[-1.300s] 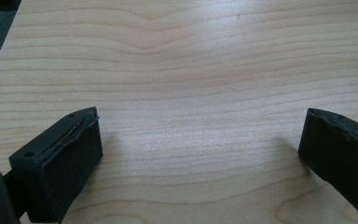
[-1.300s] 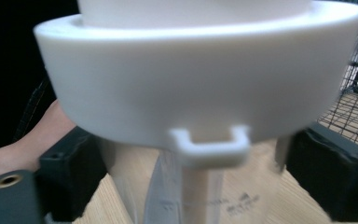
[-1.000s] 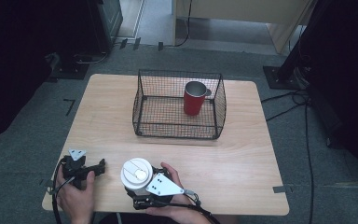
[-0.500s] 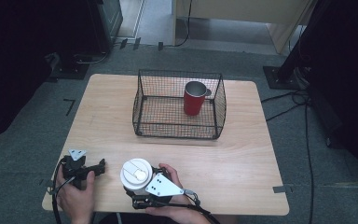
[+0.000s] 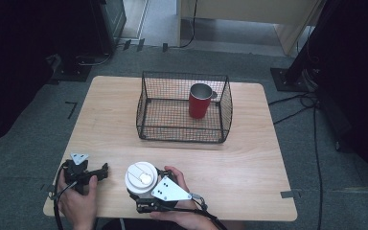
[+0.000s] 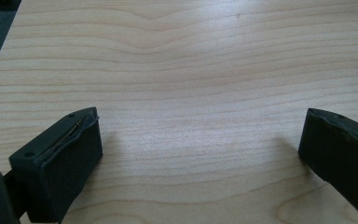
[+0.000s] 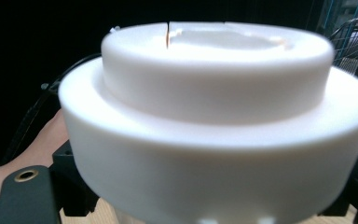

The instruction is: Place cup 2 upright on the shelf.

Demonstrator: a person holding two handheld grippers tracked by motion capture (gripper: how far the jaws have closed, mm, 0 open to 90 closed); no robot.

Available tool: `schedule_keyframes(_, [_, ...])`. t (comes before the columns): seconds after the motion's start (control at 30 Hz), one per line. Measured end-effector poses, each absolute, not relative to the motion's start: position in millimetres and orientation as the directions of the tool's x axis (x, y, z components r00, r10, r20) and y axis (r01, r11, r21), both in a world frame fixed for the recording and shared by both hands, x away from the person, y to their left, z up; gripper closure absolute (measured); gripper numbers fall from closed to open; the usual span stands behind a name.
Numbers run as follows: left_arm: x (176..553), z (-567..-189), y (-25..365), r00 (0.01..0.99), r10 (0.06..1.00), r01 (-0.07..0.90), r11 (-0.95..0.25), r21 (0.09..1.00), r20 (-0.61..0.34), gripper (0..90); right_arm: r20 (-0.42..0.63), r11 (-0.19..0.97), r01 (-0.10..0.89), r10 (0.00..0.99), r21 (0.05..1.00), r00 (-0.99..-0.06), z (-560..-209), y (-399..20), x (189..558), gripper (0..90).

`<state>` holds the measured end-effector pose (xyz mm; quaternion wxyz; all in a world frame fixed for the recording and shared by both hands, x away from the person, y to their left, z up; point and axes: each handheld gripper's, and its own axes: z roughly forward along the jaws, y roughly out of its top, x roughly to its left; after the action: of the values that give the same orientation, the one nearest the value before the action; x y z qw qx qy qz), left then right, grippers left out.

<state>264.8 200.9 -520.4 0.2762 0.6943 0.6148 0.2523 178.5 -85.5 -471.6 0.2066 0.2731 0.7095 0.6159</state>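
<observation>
Worktops: one, a pale wooden worktop (image 5: 249, 158).
Baskets: one, a black wire basket (image 5: 183, 108) on the far half of the worktop.
Mugs: one, a red mug (image 5: 199, 101) standing inside the basket.
Lidded cups: one, a cup with a white lid (image 5: 141, 178) at the near edge.
Tongs: two pairs, the left tongs (image 5: 100, 171) and the right tongs (image 5: 139, 191).
Hands: two, a left hand (image 5: 78, 201) and a right hand (image 5: 179, 211), one on each pair of tongs.
Grey three-cornered plates: two, one on top of each pair of tongs.
</observation>
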Motion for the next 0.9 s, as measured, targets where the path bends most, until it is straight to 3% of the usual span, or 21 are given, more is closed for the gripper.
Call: schedule_keyframes(0.9, [265.4,-520.4,200.7,0.117,0.993,0.714,-0.092,0.694,0.011,0.0,0.032,0.056,0.096,0.683,0.994,-0.730,-451.0,-98.1,191.6,15.8])
